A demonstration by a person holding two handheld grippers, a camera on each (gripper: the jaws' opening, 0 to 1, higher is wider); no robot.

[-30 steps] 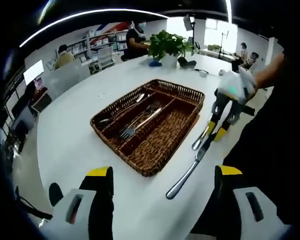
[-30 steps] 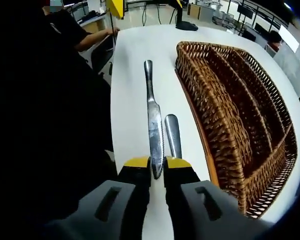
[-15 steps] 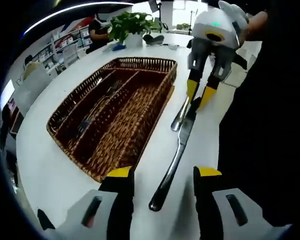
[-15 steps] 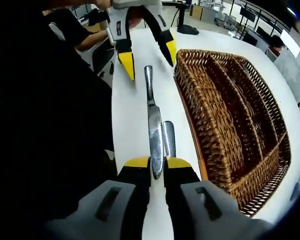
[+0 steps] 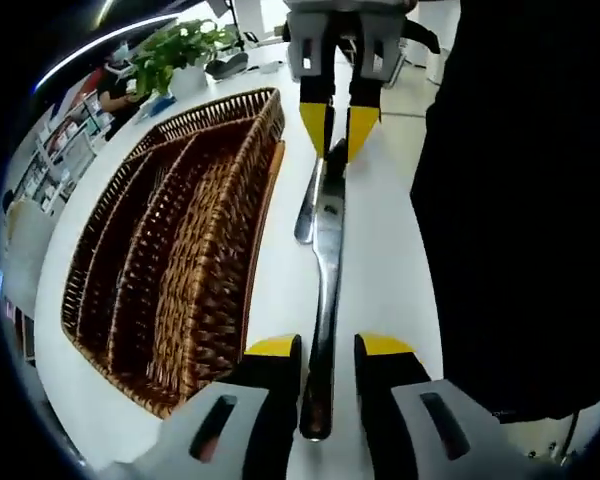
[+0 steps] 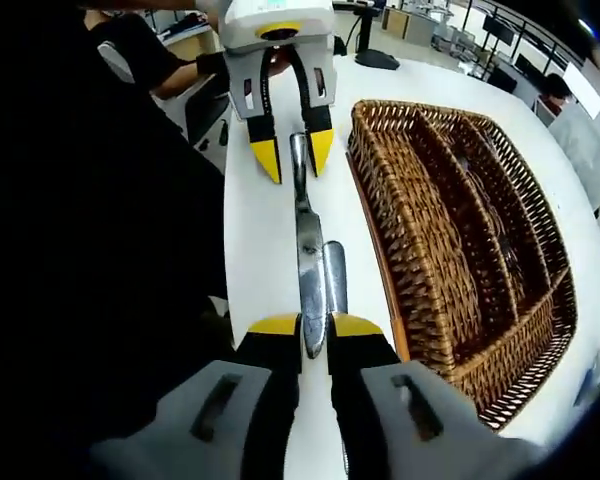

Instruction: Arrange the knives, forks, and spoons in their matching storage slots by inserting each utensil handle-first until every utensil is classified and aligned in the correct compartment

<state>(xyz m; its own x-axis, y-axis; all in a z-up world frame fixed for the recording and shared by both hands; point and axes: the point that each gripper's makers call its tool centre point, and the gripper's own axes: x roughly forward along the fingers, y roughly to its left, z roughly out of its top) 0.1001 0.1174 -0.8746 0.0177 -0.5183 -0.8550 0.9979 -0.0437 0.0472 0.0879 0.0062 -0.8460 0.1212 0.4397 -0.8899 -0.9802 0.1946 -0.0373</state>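
A steel table knife lies on the white table, beside the wicker cutlery basket. My left gripper is open, its yellow-tipped jaws straddling the knife's handle end with a small gap on either side. My right gripper is shut on the blade tip of the knife. In the right gripper view the left gripper faces me across the knife. In the left gripper view the right gripper pinches the far end. A second steel utensil lies between the knife and the basket.
A person in dark clothing stands at the table edge right of the knife, dark at the left of the right gripper view. A potted plant stands beyond the basket. The basket's long slots run parallel to the knife.
My left gripper has come up to the knife's handle end and its jaws have narrowed around it. The right gripper has stayed shut on the blade tip.
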